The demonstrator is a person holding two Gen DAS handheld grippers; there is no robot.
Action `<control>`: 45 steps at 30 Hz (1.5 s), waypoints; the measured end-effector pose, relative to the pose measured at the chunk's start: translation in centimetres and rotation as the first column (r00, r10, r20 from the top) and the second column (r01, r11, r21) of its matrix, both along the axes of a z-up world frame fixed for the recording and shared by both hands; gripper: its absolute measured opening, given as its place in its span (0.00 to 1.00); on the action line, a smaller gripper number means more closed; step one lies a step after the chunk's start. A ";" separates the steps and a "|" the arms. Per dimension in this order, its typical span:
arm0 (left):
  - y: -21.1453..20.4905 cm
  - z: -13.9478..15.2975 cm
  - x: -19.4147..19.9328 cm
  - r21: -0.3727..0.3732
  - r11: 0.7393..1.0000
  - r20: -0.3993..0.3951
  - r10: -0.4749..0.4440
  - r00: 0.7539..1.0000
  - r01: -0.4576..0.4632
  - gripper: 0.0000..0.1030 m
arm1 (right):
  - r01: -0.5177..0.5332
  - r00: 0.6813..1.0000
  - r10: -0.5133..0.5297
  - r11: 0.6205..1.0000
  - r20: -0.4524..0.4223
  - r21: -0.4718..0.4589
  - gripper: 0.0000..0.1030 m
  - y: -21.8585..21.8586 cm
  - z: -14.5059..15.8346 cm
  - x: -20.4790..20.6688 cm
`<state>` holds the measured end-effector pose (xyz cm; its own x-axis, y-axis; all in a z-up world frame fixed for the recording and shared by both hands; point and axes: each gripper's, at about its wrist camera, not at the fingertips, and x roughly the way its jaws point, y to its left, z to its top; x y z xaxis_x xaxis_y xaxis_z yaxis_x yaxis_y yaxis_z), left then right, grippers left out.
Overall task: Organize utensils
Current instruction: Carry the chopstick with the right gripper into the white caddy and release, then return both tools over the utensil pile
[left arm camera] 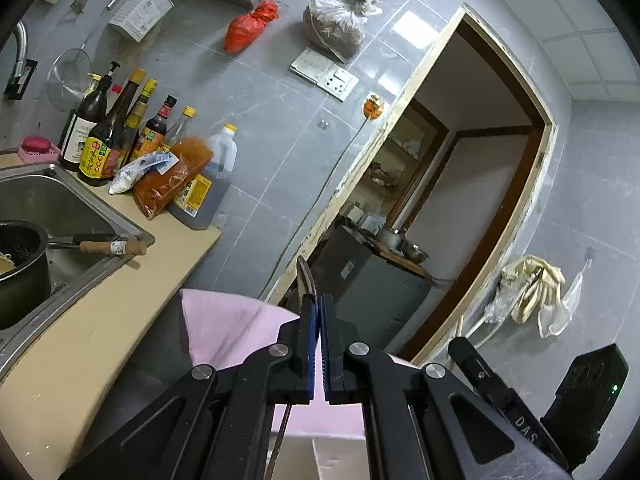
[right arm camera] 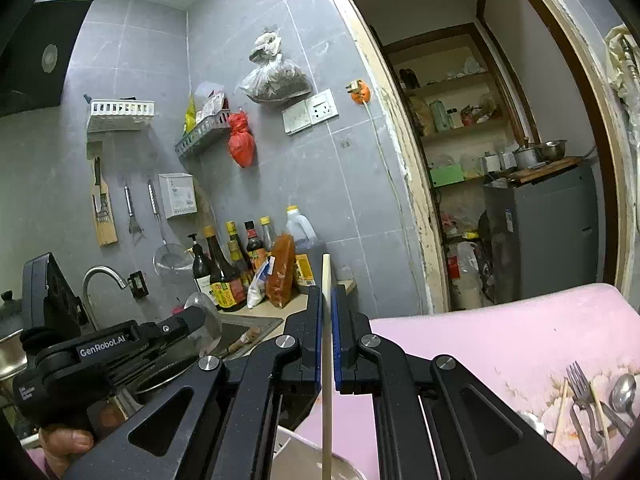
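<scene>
In the left wrist view my left gripper (left arm camera: 319, 300) is shut on a thin metal spoon (left arm camera: 305, 274). Its dark curved end sticks up past the fingertips and its handle runs down below the jaws. The right wrist view shows my right gripper (right arm camera: 326, 292) shut on a pale chopstick (right arm camera: 327, 344) that stands nearly upright between the blue pads. On the pink cloth (right arm camera: 500, 340), at the lower right, lie a fork (right arm camera: 578, 380), a second spoon (right arm camera: 624, 390) and more chopsticks (right arm camera: 598, 408). A hand (right arm camera: 66, 440) holds the left gripper's body at the left.
A steel sink (left arm camera: 60, 200) holds a black pot (left arm camera: 20, 264) and a wooden-handled tool (left arm camera: 112, 247). Sauce bottles (left arm camera: 100, 148) and bags crowd the counter corner. An open doorway (right arm camera: 500, 160) leads to shelves and a grey cabinet. A pale container (right arm camera: 304, 460) lies below the grippers.
</scene>
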<state>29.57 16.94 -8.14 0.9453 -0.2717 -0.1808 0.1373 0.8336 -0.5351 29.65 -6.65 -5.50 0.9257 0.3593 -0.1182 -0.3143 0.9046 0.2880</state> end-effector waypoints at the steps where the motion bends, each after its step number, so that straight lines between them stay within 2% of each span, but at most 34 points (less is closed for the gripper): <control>1: 0.0 -0.1 0.0 0.004 1.000 -0.007 -0.001 1.000 0.001 0.03 | 0.002 1.000 -0.002 1.000 -0.002 -0.002 0.04 0.0 0.0 -0.1; 9: -0.5 -0.1 -0.9 0.074 0.997 -0.063 -0.028 0.998 0.032 0.03 | -0.002 0.999 0.001 1.000 -0.050 -0.010 0.05 -0.2 -0.1 -0.3; 10: -0.5 -0.1 -1.0 0.076 0.996 -0.070 -0.034 0.997 0.039 0.03 | -0.002 0.998 0.001 1.000 -0.063 -0.010 0.07 -0.2 -0.1 -0.4; 12: -0.7 0.2 -1.1 0.090 0.995 -0.092 -0.039 0.995 0.048 0.03 | -0.002 0.997 0.002 1.000 -0.081 -0.004 0.20 -0.4 -0.2 -0.5; 13: -0.8 0.4 -1.2 0.099 0.994 -0.099 -0.039 0.994 0.049 0.03 | -0.004 0.996 0.004 1.000 -0.089 0.002 0.29 -0.6 -0.1 -0.6; 14: -0.9 0.6 -1.3 0.107 0.993 -0.106 -0.041 0.993 0.053 0.03 | -0.006 0.995 0.007 1.000 -0.095 0.008 0.34 -0.8 -0.1 -0.8; 18: -1.4 1.6 -1.8 0.135 0.989 -0.138 -0.045 0.989 0.063 0.07 | -0.001 0.992 0.004 1.000 -0.122 0.020 0.34 -1.6 0.7 -1.5; 21: -1.9 2.9 -2.4 0.145 0.988 -0.144 -0.040 0.989 0.061 0.25 | 0.017 0.991 -0.014 1.000 -0.134 0.022 0.35 -2.9 1.9 -2.4; 22: -2.1 3.3 -2.6 0.146 0.987 -0.143 -0.039 0.989 0.060 0.33 | 0.027 0.990 -0.023 0.999 -0.140 0.024 0.39 -3.5 2.3 -2.7; 23: -2.3 3.7 -2.8 0.147 0.987 -0.141 -0.036 0.989 0.057 0.38 | 0.037 0.989 -0.033 0.999 -0.142 0.026 0.44 -4.0 2.7 -3.0; 25: -3.1 4.8 -3.2 0.158 0.986 -0.132 -0.033 0.991 0.054 0.41 | 0.069 0.987 -0.065 0.997 -0.145 0.019 0.52 -5.5 3.5 -3.8; 27: -4.0 5.8 -3.6 0.185 0.981 -0.123 -0.027 0.992 0.049 0.48 | 0.098 0.984 -0.095 0.995 -0.150 0.015 0.58 -6.8 4.2 -4.5; 32: -7.2 7.8 -4.7 0.253 0.967 -0.072 -0.017 0.997 0.034 0.75 | 0.180 0.974 -0.181 0.984 -0.139 -0.019 0.79 -10.9 5.7 -6.4; 35: -9.8 8.8 -5.6 0.301 0.954 -0.027 -0.004 1.000 0.011 0.88 | 0.224 0.966 -0.230 0.973 -0.118 -0.058 0.88 -13.3 6.3 -7.6; 38: -12.3 9.3 -6.1 0.337 0.942 0.004 0.001 1.000 -0.003 0.97 | 0.251 0.960 -0.261 0.963 -0.103 -0.099 0.89 -14.9 6.8 -8.1; 41: -15.1 9.3 -6.4 0.369 0.930 0.021 -0.002 1.000 -0.006 0.99 | 0.279 0.952 -0.293 0.950 -0.093 -0.138 0.96 -16.6 6.9 -8.6; 45: -17.9 8.8 -6.4 0.385 0.923 0.020 -0.001 1.000 -0.007 0.99 | 0.303 0.942 -0.322 0.937 -0.092 -0.175 0.97 -18.7 6.4 -9.2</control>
<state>23.21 -0.95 0.65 0.9504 -0.1821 -0.2523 0.1417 0.9752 -0.1699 20.45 -25.37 0.95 0.9643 0.0224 -0.2640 0.0189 0.9881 0.1528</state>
